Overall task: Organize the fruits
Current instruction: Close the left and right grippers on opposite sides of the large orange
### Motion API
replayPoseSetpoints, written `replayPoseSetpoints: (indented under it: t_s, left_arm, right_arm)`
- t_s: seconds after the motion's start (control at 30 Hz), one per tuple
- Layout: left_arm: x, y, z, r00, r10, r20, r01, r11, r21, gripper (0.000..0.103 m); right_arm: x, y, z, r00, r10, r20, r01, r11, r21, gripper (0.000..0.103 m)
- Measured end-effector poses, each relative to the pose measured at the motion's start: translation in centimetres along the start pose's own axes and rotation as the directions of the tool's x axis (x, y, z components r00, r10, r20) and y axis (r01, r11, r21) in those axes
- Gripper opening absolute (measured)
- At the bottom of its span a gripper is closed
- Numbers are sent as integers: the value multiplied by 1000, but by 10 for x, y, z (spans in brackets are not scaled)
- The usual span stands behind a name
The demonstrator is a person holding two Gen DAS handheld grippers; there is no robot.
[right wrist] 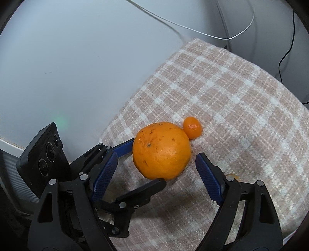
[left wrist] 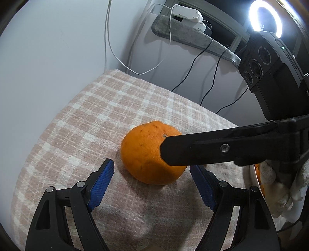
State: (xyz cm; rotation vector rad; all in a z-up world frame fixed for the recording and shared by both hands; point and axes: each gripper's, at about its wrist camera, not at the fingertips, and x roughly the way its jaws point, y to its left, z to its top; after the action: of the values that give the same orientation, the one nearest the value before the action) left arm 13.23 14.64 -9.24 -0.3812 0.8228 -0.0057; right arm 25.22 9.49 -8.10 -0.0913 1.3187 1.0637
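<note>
A large orange (left wrist: 148,152) lies on the pink checked cloth (left wrist: 96,108). My left gripper (left wrist: 152,179) is open, its blue pads on either side of the orange's near part, not touching it. My right gripper (right wrist: 157,170) is also open, and the same orange (right wrist: 161,150) sits just ahead of its pads. In the left wrist view one black finger (left wrist: 212,148) of the right gripper crosses in front of the orange from the right. A small kumquat-like fruit (right wrist: 192,127) lies behind the orange, touching it.
A white wall (left wrist: 48,58) borders the cloth at the left. Cables (left wrist: 193,77) hang behind the table. A white bowl rim (left wrist: 254,179) with orange fruit shows at the right edge. A ring light (left wrist: 265,17) shines at the top right.
</note>
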Motion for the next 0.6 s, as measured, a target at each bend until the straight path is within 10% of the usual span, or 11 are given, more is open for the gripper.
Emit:
replayPoseSetpoints:
  t_s: [0.6]
  left_arm:
    - [5, -3, -2, 1000, -26, -7, 26, 1000, 3, 70]
  right_arm:
    - [10, 0, -17, 997, -65, 50, 65, 998, 16, 69]
